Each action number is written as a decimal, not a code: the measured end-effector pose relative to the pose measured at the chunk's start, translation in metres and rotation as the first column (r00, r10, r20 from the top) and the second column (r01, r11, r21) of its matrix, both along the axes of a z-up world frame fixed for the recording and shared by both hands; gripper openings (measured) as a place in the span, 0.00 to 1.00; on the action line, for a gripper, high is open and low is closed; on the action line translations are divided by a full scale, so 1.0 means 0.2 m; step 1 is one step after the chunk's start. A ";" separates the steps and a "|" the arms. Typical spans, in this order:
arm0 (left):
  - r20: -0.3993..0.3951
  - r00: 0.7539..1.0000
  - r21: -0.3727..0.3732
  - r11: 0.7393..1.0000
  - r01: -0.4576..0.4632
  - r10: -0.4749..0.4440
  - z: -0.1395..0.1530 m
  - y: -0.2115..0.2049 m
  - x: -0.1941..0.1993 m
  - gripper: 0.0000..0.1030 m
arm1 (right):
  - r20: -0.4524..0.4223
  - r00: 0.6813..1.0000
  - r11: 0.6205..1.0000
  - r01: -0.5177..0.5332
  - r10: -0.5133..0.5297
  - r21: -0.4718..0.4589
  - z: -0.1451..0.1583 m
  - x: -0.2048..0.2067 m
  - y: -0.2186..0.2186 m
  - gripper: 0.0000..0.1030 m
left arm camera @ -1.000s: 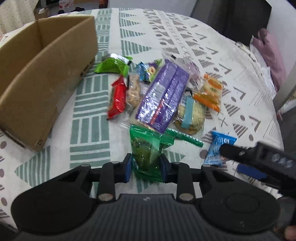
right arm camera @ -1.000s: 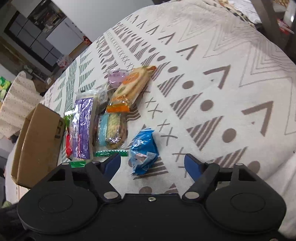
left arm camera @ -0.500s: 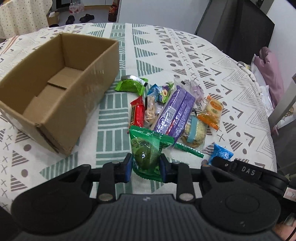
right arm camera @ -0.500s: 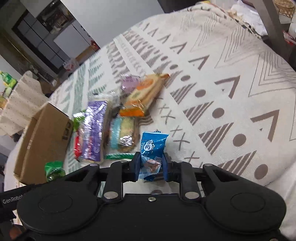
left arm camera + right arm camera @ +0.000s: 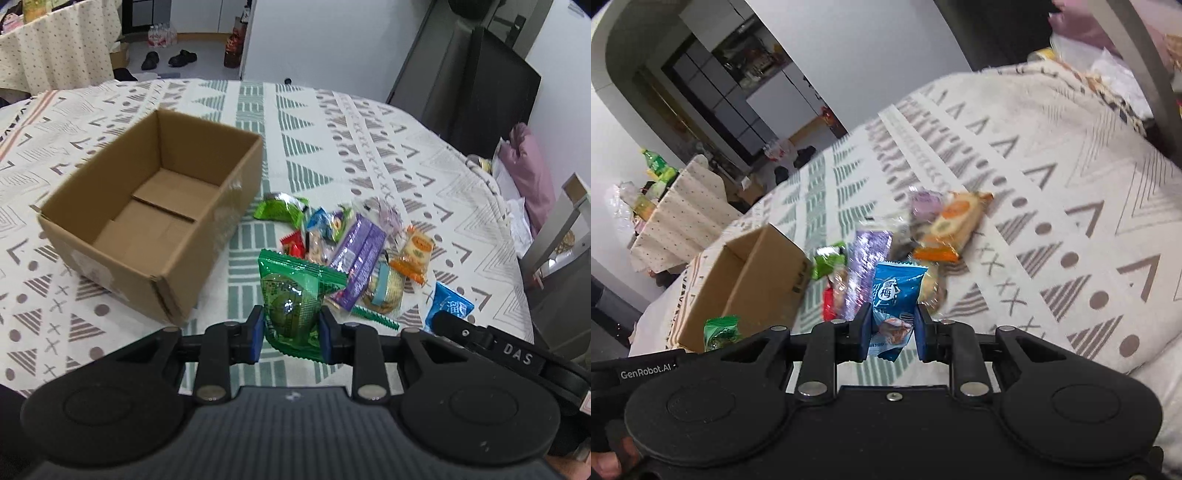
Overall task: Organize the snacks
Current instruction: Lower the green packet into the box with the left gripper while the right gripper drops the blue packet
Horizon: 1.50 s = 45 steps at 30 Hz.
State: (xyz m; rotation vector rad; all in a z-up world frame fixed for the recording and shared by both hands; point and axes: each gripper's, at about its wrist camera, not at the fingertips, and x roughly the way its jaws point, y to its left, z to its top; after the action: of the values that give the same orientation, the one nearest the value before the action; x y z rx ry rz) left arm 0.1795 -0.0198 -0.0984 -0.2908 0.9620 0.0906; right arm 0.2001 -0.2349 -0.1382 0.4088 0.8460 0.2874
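Between my left gripper's (image 5: 291,332) jaws a green snack packet (image 5: 295,295) sits pinched; my right gripper (image 5: 893,334) has just closed on a blue packet (image 5: 894,295). Just beyond lies the snack pile (image 5: 362,251) on the patterned tablecloth (image 5: 314,155), the open cardboard box (image 5: 159,206) left of it. Farther off I see shoes (image 5: 170,59) on the floor

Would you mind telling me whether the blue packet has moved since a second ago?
Yes. The blue packet lay on the tablecloth then; now the right tongs, having just closed on it, hold it up above the cloth.
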 end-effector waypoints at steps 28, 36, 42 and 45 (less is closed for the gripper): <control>0.101 0.990 -0.056 0.994 -0.098 0.103 0.19 0.41 -0.04 0.28 | 0.110 0.989 0.995 -0.103 0.103 -0.007 0.24 0.01 0.44 0.22; 0.099 0.987 -0.083 0.989 -0.119 0.127 0.18 0.55 0.02 0.28 | 0.106 0.988 0.993 -0.114 0.113 0.000 0.25 0.07 0.58 0.22; 0.087 0.986 -0.091 0.987 -0.133 0.141 0.17 0.66 0.09 0.28 | 0.094 0.988 0.992 -0.124 0.122 0.018 0.23 0.14 0.67 0.22; 0.081 0.986 -0.097 0.986 -0.136 0.144 0.15 0.70 0.13 0.28 | 0.084 0.988 0.991 -0.135 0.133 0.013 0.22 0.17 0.73 0.22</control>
State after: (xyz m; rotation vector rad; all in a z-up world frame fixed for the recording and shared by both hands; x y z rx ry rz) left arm 0.2061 0.1207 -0.0691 -0.4429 0.8589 0.1615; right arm 0.2350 -0.0896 -0.0935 0.3552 0.7909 0.4342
